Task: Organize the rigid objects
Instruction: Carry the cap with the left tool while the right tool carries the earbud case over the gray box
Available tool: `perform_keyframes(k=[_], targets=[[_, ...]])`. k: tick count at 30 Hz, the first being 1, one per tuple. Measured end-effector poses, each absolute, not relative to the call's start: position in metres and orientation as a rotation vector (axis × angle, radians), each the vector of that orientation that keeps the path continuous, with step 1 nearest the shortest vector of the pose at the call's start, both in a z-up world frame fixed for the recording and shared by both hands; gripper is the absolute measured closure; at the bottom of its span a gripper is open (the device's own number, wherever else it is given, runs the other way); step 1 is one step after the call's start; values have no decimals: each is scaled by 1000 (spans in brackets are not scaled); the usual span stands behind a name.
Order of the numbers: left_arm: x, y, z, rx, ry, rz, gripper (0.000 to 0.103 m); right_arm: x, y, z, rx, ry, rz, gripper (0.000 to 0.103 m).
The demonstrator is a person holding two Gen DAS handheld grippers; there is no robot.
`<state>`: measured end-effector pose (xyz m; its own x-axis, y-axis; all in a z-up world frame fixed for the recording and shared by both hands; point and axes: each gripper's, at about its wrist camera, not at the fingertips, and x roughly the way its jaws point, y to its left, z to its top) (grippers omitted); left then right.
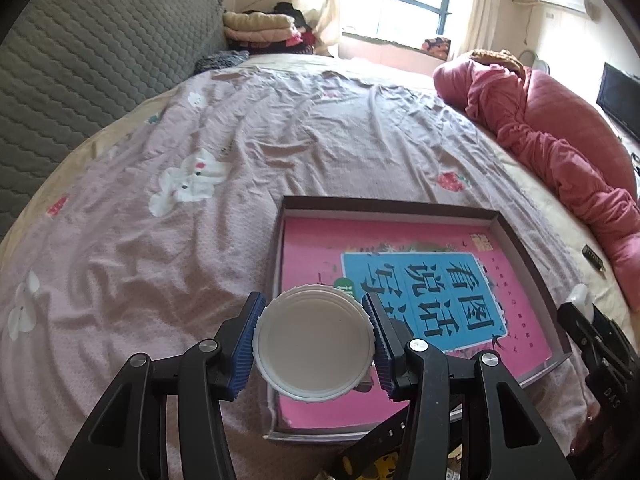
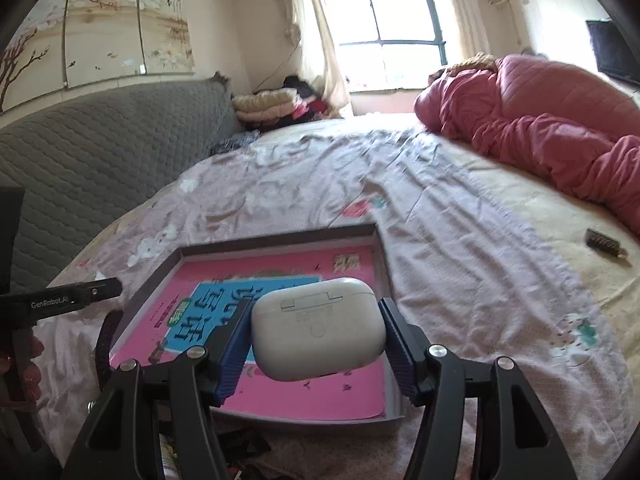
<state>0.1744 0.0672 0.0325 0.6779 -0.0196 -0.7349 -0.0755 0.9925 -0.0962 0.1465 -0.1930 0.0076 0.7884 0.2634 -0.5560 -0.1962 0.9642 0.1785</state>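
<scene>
My left gripper (image 1: 314, 344) is shut on a round white plastic lid (image 1: 315, 343), its blue pads pressing both sides, above the near left corner of a shallow dark box (image 1: 394, 204). A pink book (image 1: 320, 240) with a blue label lies flat in that box. My right gripper (image 2: 318, 330) is shut on a white earbud case (image 2: 318, 328), held over the same box (image 2: 280, 238) and pink book (image 2: 344, 392). The right gripper also shows in the left wrist view, at the right edge (image 1: 592, 332). The left gripper's body (image 2: 60, 300) shows at the left edge of the right wrist view.
The box rests on a bed with a wrinkled pink sheet (image 1: 240, 140). A red quilt (image 1: 560, 136) is bunched at the right. A small dark object (image 2: 604, 242) lies on the cream sheet. A grey padded headboard (image 1: 80, 60) stands at the left. Dark clutter lies near the box's front edge (image 2: 248, 444).
</scene>
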Motion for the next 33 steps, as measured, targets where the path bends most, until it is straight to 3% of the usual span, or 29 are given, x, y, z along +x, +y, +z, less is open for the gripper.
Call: perform_keyframes(k=[22,33], targets=[[201,51,-11,-145,955,-76,52,154,-186,-10,31,678,209,42],[186,53,-25,-184,932,-133,52,155,-177,-12,-27,744,188,41]])
